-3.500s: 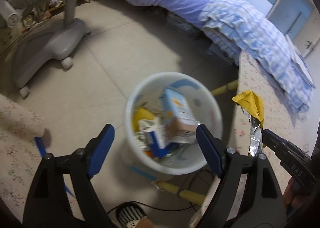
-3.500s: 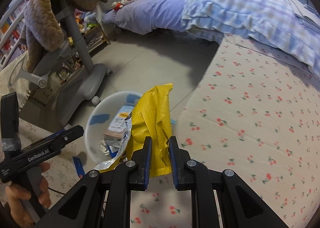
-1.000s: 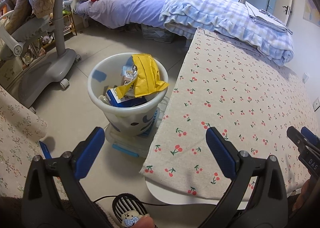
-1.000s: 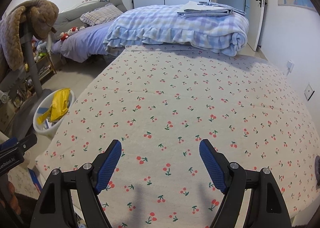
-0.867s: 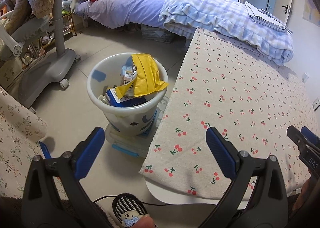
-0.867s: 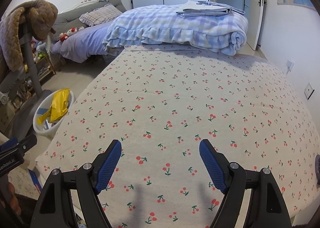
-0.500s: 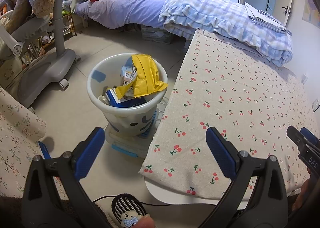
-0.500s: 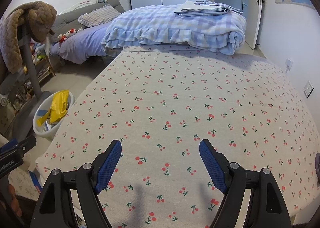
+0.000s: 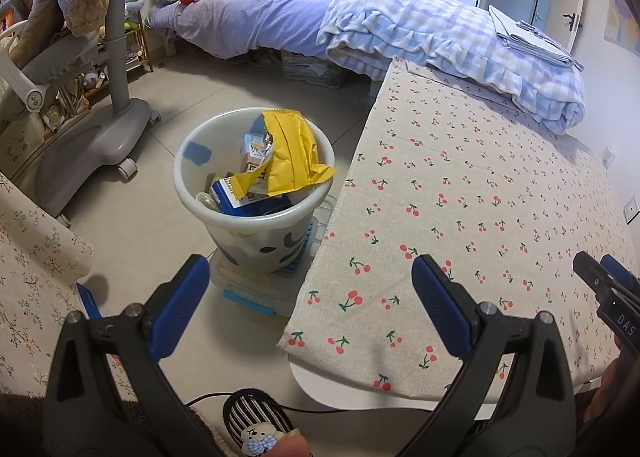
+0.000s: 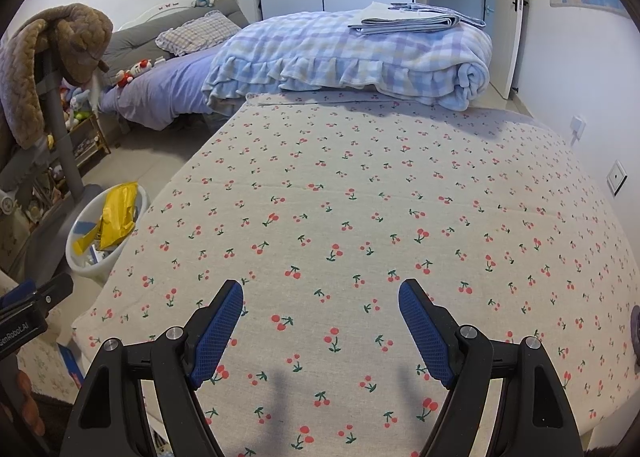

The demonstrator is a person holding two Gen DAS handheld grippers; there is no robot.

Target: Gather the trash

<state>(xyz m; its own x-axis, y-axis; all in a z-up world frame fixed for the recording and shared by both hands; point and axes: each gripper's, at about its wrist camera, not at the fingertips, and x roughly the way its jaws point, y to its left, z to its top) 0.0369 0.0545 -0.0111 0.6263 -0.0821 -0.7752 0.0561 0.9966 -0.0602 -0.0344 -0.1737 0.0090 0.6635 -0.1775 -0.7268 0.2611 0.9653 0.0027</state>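
Trash sat piled in the white bin point(image 9: 256, 213) on the floor just beside the table's left edge: a yellow wrapper point(image 9: 294, 159) lay on top, leaning past the rim, with a blue carton point(image 9: 236, 197) and other packaging under it. From your right wrist view the same bin point(image 10: 86, 259) showed low at the left, the yellow wrapper point(image 10: 116, 215) poking up out of it. You held your left gripper point(image 9: 308, 297) with its blue-padded jaws spread wide and nothing between them, hanging over the gap between bin and table corner. Your right gripper point(image 10: 320, 315) was likewise spread wide and held nothing, poised above the cherry-print tablecloth point(image 10: 380, 217), whose visible surface carried only its pattern. A folded checked blanket point(image 10: 360, 53) rested at the far end of the table, touching the cloth, with a flat folded sheet point(image 10: 416, 19) on top. A grey wheeled stand point(image 9: 100, 129) stood near the bin on the floor, and a striped slipper point(image 9: 256, 423) showed at the bottom edge of the left view.
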